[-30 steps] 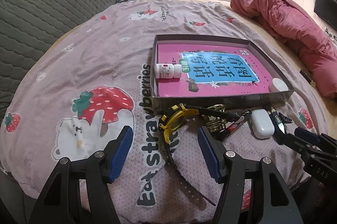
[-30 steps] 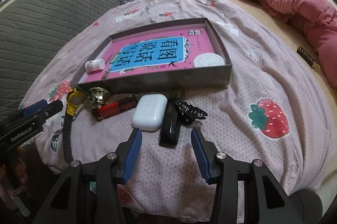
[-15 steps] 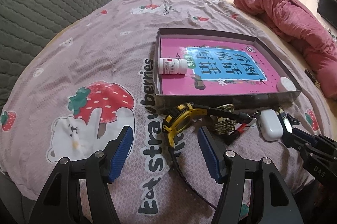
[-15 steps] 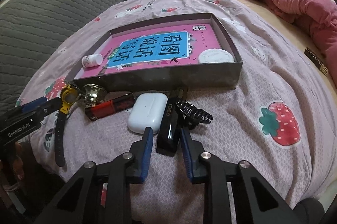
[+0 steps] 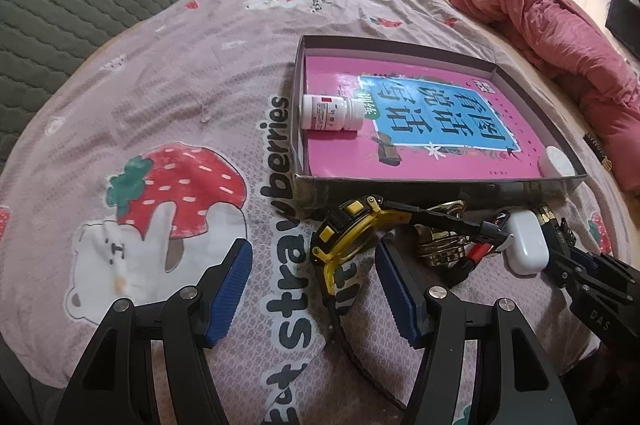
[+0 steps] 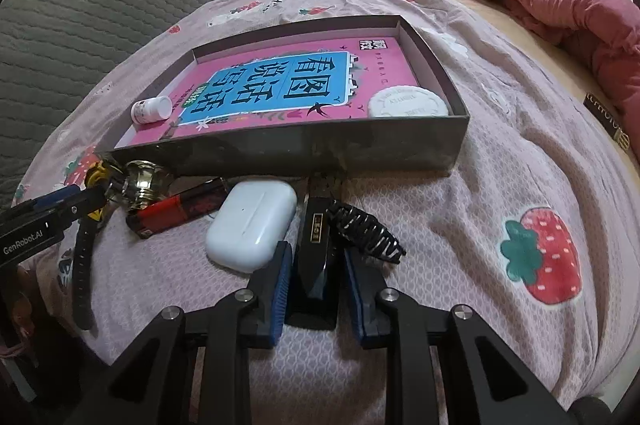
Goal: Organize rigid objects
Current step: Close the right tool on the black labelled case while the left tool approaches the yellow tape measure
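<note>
Two claws work a row of small items on a bed covered with a pink strawberry-print sheet (image 6: pixel 500 129). The right claw (image 6: pixel 314 285) has just been narrowing its jaws around a flat black rectangular case with a gold label (image 6: pixel 314 245); the blue pads sit close on either side of it, though whether they press it cannot be told. Just left of that claw lies a white rounded plastic earbud case (image 6: pixel 252 225), and just right of it a black plastic hair clip (image 6: pixel 366 233). Farther left are a red-and-black lighter (image 6: pixel 176 211) and a shiny brass-coloured metal piece (image 6: pixel 140 183). Beyond the claw stands a shallow grey cardboard box (image 6: pixel 320 149) holding a pink-and-blue book (image 6: pixel 280 85), a white pill bottle lying on its side (image 6: pixel 152 110) and a round white disc (image 6: pixel 408 103).

The left claw (image 5: pixel 314 289) stands wide apart and holds nothing. A yellow-and-black wristwatch with a black strap (image 5: pixel 348 233) lies between and just ahead of its blue pads.
</note>
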The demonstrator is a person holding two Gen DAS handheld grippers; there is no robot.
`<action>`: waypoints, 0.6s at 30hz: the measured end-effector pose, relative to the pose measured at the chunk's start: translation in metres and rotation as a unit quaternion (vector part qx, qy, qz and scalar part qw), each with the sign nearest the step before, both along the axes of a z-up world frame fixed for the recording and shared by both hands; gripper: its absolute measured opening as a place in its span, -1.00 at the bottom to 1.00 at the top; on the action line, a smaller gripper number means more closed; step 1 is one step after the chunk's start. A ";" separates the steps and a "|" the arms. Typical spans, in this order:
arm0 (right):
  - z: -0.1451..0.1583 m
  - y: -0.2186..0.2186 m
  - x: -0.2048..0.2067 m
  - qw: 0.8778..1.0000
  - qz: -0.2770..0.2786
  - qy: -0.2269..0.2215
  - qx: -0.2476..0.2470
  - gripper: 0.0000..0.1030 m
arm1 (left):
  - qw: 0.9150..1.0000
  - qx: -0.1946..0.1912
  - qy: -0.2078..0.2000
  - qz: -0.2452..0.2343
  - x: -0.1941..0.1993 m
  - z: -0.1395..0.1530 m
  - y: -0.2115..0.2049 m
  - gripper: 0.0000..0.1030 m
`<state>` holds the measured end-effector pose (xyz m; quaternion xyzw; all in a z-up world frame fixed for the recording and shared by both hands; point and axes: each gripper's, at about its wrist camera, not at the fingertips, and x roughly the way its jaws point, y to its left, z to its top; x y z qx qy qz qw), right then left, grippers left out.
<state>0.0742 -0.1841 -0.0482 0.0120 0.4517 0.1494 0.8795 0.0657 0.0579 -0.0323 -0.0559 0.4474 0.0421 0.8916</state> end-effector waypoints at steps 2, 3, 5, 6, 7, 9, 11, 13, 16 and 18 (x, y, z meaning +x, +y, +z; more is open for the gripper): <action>-0.001 -0.001 0.002 1.000 0.001 0.000 0.005 -0.50 | 1.000 -0.002 -0.001 -0.004 0.002 -0.001 0.000 0.27; -0.001 -0.002 0.002 1.000 0.002 0.001 0.006 -0.50 | 1.000 -0.003 -0.002 -0.008 0.003 -0.001 -0.001 0.20; -0.002 -0.002 0.002 1.000 0.004 0.000 0.007 -0.50 | 1.000 -0.007 -0.003 -0.018 0.005 -0.002 -0.002 0.06; -0.002 -0.002 0.002 1.000 0.006 0.000 0.006 -0.50 | 1.000 -0.012 -0.003 -0.025 0.006 -0.002 -0.003 0.01; -0.002 -0.002 0.002 1.000 0.007 -0.001 0.005 -0.50 | 0.999 -0.019 -0.002 -0.036 0.008 -0.003 -0.005 0.00; -0.002 -0.002 0.003 1.000 0.007 -0.002 0.005 -0.50 | 0.998 -0.026 -0.001 -0.055 0.010 -0.004 -0.009 -0.04; -0.002 -0.002 0.003 1.000 0.008 -0.002 0.005 -0.50 | 0.997 -0.023 0.000 -0.069 0.012 -0.005 -0.013 -0.05; -0.003 -0.002 0.002 1.000 0.009 -0.003 0.004 -0.50 | 0.997 -0.026 0.000 -0.074 0.014 -0.006 -0.013 -0.06; -0.003 -0.002 0.002 1.000 0.010 -0.003 0.003 -0.50 | 0.997 -0.035 0.003 -0.072 0.017 -0.007 -0.008 -0.29; -0.003 -0.002 0.002 1.000 0.011 -0.003 0.002 -0.50 | 0.996 -0.055 0.005 -0.073 0.019 -0.008 -0.002 -0.30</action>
